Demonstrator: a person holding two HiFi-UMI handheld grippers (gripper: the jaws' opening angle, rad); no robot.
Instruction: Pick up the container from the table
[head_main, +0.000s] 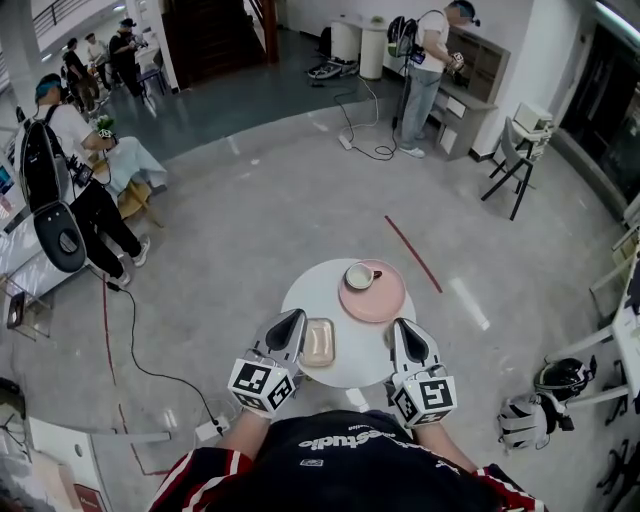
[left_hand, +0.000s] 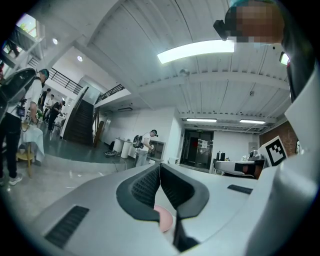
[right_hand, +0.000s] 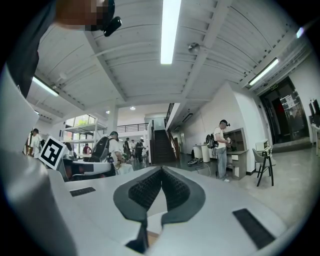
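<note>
Over a small round white table (head_main: 300, 290) in an open hall, a person holds a two-jaw tool in each hand; the beige rectangular container (head_main: 319, 342) lies flat on the table's near left part, not yet lifted; the left gripper (head_main: 294, 318) hovers just beside it, fingers clenched together on nothing; the right gripper (head_main: 402, 326), likewise clenched and empty, hangs over the near right edge, apart from the container; a cup (head_main: 359, 276) sits on a pink plate (head_main: 385, 300) farther back; the pick-up looks barely begun, with opening, grasping and lifting all left to do.
</note>
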